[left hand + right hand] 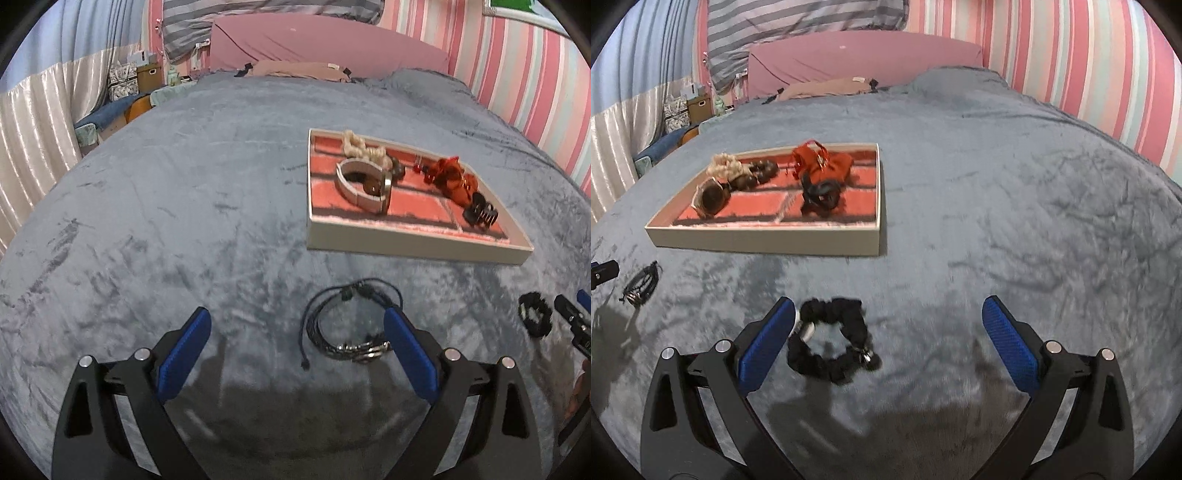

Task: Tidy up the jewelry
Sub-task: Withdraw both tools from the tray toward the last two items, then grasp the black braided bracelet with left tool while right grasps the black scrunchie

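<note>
Left wrist view: the left claw hangs spread wide and empty over a grey plush bed. Between its blue pads, nearer the right one, lies a dark cord bracelet of several thin strands with small metal beads at its near edge. It is likely light and floppy, so pinching the bunched beaded section should gather every strand, whereas a single loose cord could slip free. Further right and beyond sits a cream tray with red compartments, already holding a pale band, beads, a red item and a black hair clip.

Right wrist view: the right claw is likewise released and holds nothing. A black fabric scrunchie rests on the bed just beside its left pad (a small metal charm hangs at the scrunchie's near right side). It looks soft and compressible; gripping across the fabric ring, not the charm, seems safest.
</note>
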The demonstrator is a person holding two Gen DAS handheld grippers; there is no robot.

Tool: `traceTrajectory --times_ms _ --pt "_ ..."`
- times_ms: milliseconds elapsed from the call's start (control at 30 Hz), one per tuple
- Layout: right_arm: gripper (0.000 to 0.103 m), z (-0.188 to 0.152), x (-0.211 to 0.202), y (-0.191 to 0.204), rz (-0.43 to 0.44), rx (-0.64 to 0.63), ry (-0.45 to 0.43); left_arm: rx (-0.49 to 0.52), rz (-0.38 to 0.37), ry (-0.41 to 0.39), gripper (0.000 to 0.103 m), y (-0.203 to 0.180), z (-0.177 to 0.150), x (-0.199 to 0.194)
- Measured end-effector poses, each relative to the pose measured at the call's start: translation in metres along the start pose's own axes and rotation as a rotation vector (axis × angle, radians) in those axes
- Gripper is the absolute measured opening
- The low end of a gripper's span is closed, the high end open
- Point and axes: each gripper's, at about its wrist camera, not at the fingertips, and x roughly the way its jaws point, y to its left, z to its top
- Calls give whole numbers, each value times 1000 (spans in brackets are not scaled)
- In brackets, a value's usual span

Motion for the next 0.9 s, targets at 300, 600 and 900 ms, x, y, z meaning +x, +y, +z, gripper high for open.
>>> traceTrajectory --times_ms 300,600,900 --pt "97 -10 16 -2 0 -2 46 31 14 7 93 -5 -6 17" --pt "80 -14 29 5 15 -30 90 37 -28 56 74 -2 -8 40" --pt "59 -16 35 7 41 -40 113 -13 -51 25 54 9 -10 36"
